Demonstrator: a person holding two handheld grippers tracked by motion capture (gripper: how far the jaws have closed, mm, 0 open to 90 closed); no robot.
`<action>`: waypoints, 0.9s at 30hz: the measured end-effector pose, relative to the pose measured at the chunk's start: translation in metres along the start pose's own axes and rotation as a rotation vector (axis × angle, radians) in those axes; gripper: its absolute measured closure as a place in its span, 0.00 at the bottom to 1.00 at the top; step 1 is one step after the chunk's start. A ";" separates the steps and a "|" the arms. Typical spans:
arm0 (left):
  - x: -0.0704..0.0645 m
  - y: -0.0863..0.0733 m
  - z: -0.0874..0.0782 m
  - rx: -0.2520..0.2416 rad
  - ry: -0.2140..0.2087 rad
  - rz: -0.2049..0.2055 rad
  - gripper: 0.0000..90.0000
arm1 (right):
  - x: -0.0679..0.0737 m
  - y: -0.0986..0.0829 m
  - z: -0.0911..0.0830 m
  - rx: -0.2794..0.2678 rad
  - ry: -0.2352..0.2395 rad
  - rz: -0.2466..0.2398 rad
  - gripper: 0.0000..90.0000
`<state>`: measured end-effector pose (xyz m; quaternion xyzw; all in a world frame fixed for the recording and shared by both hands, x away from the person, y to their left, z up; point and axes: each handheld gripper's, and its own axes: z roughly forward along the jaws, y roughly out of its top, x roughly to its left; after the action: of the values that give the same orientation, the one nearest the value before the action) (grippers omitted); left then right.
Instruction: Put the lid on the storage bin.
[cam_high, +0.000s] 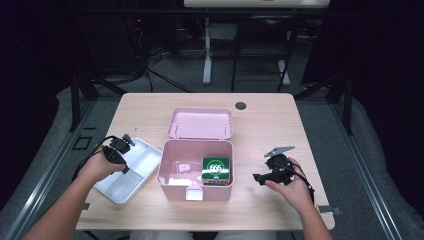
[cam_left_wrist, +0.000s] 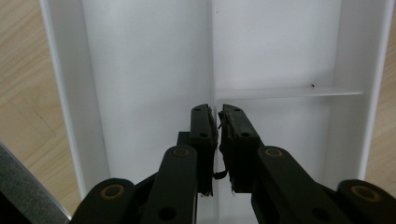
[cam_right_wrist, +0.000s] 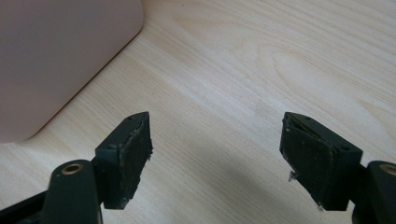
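A pink box (cam_high: 196, 192) stands open at the table's middle, its lid (cam_high: 201, 123) lying flat behind it. Inside, at the right, lies a green pack (cam_high: 216, 169) with a white ring and numbers. A white divided tray (cam_high: 145, 161) sits left of the box. My left gripper (cam_high: 124, 142) hovers over the tray (cam_left_wrist: 140, 70), jaws shut with nothing between them (cam_left_wrist: 217, 122). To the right of the box, my right gripper (cam_high: 258, 177) is held over bare wood, open and empty (cam_right_wrist: 215, 140); the pink box wall (cam_right_wrist: 56, 60) is at its upper left.
A dark round grommet (cam_high: 241, 105) is set in the table near its far edge. Beyond the table, desk legs and cables stand on the dark floor. Bare wood lies right of the box and along the front edge.
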<state>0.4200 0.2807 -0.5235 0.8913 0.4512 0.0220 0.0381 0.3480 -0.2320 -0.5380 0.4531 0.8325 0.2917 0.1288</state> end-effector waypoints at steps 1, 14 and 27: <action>0.000 0.001 0.002 0.008 -0.004 -0.001 0.93 | 0.000 0.000 0.000 0.000 -0.001 0.001 0.27; 0.003 0.009 0.016 0.065 -0.027 -0.017 0.97 | -0.003 -0.002 0.003 0.009 0.001 0.004 0.27; 0.005 0.010 0.021 0.077 -0.043 -0.036 0.98 | -0.004 -0.004 0.004 0.015 -0.003 0.006 0.27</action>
<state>0.4329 0.2782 -0.5431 0.8842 0.4666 -0.0152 0.0137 0.3498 -0.2353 -0.5436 0.4570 0.8331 0.2853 0.1256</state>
